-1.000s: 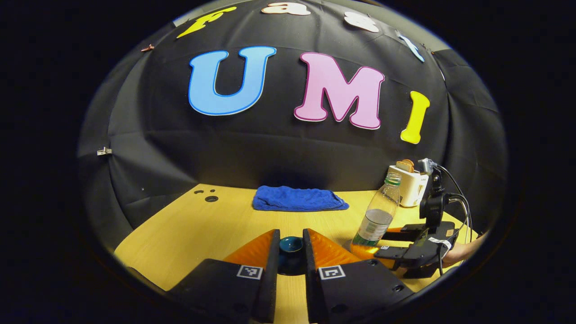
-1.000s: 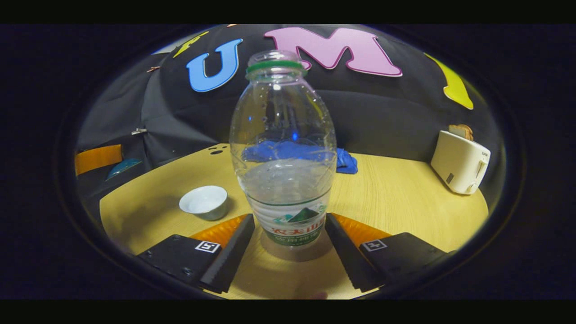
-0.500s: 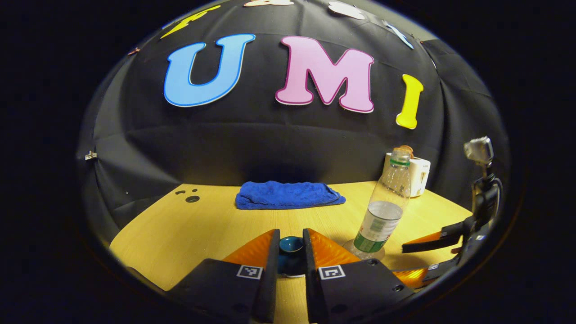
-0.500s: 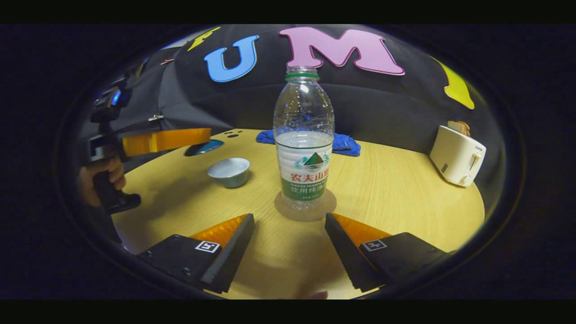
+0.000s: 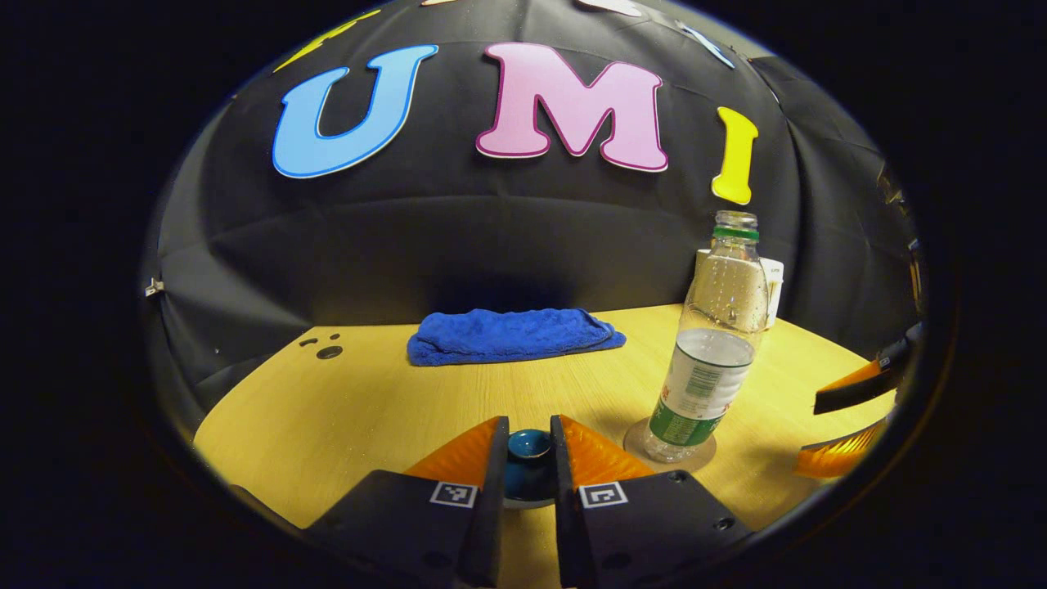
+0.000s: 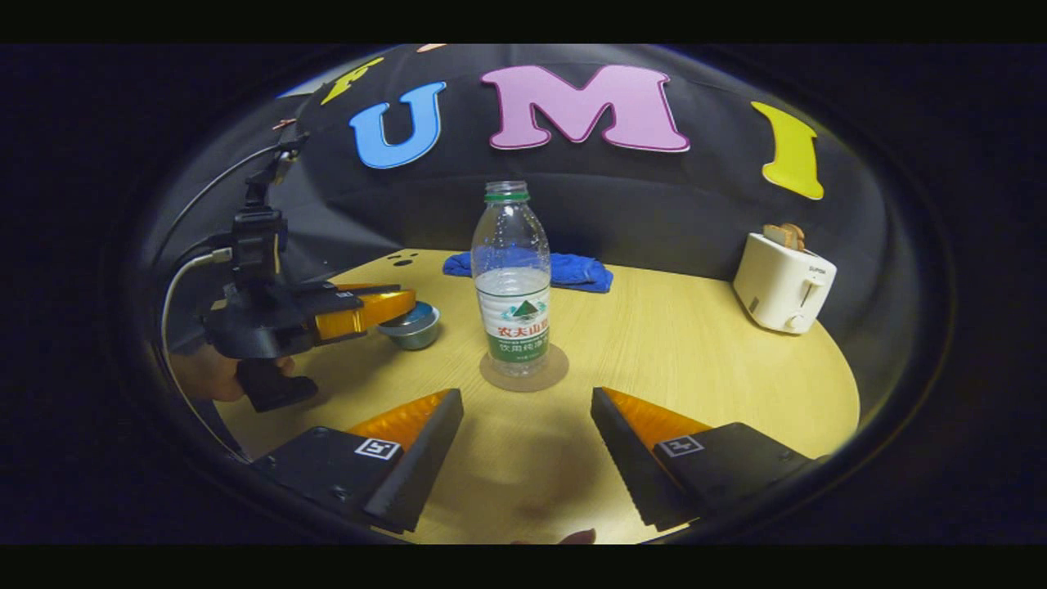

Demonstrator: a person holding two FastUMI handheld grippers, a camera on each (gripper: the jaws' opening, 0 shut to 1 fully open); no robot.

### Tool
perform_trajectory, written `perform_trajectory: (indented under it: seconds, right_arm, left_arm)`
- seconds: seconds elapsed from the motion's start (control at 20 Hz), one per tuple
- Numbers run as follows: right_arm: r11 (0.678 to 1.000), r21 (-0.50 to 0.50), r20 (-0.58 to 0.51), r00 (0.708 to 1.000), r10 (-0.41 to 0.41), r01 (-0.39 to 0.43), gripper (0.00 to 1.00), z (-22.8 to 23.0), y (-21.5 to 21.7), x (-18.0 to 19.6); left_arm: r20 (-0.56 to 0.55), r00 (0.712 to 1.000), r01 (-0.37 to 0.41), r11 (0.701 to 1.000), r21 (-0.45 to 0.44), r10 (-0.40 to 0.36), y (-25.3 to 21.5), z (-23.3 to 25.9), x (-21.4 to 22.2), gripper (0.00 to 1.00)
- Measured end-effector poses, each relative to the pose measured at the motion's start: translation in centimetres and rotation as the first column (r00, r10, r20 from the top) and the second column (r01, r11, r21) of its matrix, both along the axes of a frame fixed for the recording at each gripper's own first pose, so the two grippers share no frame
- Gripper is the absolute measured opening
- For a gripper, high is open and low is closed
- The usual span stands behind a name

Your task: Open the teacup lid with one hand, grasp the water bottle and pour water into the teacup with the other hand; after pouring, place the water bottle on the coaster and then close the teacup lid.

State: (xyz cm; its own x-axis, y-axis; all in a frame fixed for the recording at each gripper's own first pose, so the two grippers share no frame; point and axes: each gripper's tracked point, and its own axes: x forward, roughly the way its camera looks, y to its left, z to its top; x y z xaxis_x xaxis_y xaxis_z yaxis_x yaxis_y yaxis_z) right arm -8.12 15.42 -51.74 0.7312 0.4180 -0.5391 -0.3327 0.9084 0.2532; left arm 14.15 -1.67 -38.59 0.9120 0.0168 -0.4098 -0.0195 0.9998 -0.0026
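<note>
Presently the water bottle (image 6: 513,278) stands upright on the round coaster (image 6: 523,370) near the centre of the counter (image 6: 703,352), uncapped and partly filled. In the right gripper view the right hand-held gripper (image 6: 527,446) sits at 6 o'clock with its jaws spread wide and released, well apart from the bottle, nothing between them. In the same view the left hand-held gripper (image 6: 384,307) appears at 9 o'clock, gripped by a hand (image 6: 208,372), its orange fingers reaching over the teacup (image 6: 411,327), which stands just beside the bottle at its 9 o'clock side.

In the left gripper view the left hand-held gripper (image 5: 528,466) is clenched on the teal teacup lid (image 5: 528,454), both fingers pressing on the lid's knob at 6 o'clock. Whether the lid is seated on the cup or held above it cannot be told. The bottle stands at 3 o'clock in that view, with the right hand-held gripper's orange fingers (image 5: 851,388) beyond it at the edge.

A folded blue cloth (image 5: 511,334) lies at the counter's far side at 12 o'clock. A white toaster (image 6: 784,282) holding a slice of bread stands at 2 o'clock in the right gripper view
</note>
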Motion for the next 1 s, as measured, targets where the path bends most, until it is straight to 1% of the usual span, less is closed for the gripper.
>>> perform_trajectory:
  seconds: [0.05, 0.3, 0.35, 0.4, 0.45, 0.55, 0.6, 0.65, 0.8, 0.9, 1.0]
  right_arm:
    - [1.0, 0.003, -0.003, 1.0, -0.007, 0.007, 0.98, 0.2, -0.2, -0.1]
    - [1.0, -0.002, -0.017, 0.999, -0.029, 0.029, 0.98, 0.0, -1.0, -0.1]
    - [0.999, 0.007, -0.021, 0.999, -0.035, 0.036, 0.98, 0.1, -1.0, 0.0]
    - [0.999, 0.019, -0.024, 0.999, -0.044, 0.044, 0.93, 0.3, -1.1, 0.2]
    - [0.998, 0.026, -0.024, 0.998, -0.053, 0.053, 0.98, 0.4, -1.1, 0.3]
    - [0.997, 0.038, -0.023, 0.997, -0.068, 0.069, 0.98, 0.9, -1.2, 0.5]
    - [0.996, 0.039, -0.02, 0.997, -0.074, 0.074, 0.98, 1.0, -1.2, 0.6]
    - [0.996, 0.039, -0.017, 0.997, -0.078, 0.079, 0.98, 1.2, -1.3, 0.7]
    - [0.995, 0.039, 0.0, 0.995, -0.095, 0.095, 0.98, 2.3, -1.5, 0.8]
    - [0.993, 0.04, 0.021, 0.993, -0.112, 0.111, 0.98, 3.5, -1.7, 1.3]
    - [0.99, 0.05, 0.04, 0.99, -0.132, 0.13, 0.98, 5.0, -1.9, 1.7]
  left_arm:
    - [-0.005, 1.0, -0.001, 1.0, 0.007, 0.001, 0.0, -0.3, 0.2, 0.31]
    - [-0.022, 0.999, -0.028, 1.0, 0.004, 0.028, 0.3, -1.2, 0.2, 0.31]
    - [-0.022, 0.999, -0.031, 1.0, 0.006, 0.031, 0.3, -1.2, 0.1, 0.35]
    - [-0.023, 0.999, -0.032, 0.999, 0.008, 0.033, 0.4, -1.4, 0.1, 0.34]
    - [-0.017, 0.999, -0.029, 1.0, 0.01, 0.029, 0.4, -1.3, 0.1, 0.31]
    - [-0.012, 1.0, -0.023, 0.999, 0.031, 0.023, 0.3, -1.4, 0.1, 0.32]
    - [-0.008, 1.0, -0.017, 0.999, 0.043, 0.018, 0.3, -1.4, 0.1, 0.39]
    - [-0.007, 1.0, -0.017, 0.999, 0.045, 0.017, 0.4, -1.3, 0.1, 0.4]
    - [-0.014, 1.0, -0.013, 1.0, 0.028, 0.013, 0.3, -1.2, -0.3, 0.75]
    - [-0.005, 1.0, -0.008, 1.0, 0.018, 0.008, 0.1, -0.2, -0.7, 0.98]
    - [0.001, 1.0, -0.005, 1.0, 0.021, 0.005, 0.2, 1.2, -1.4, 0.98]
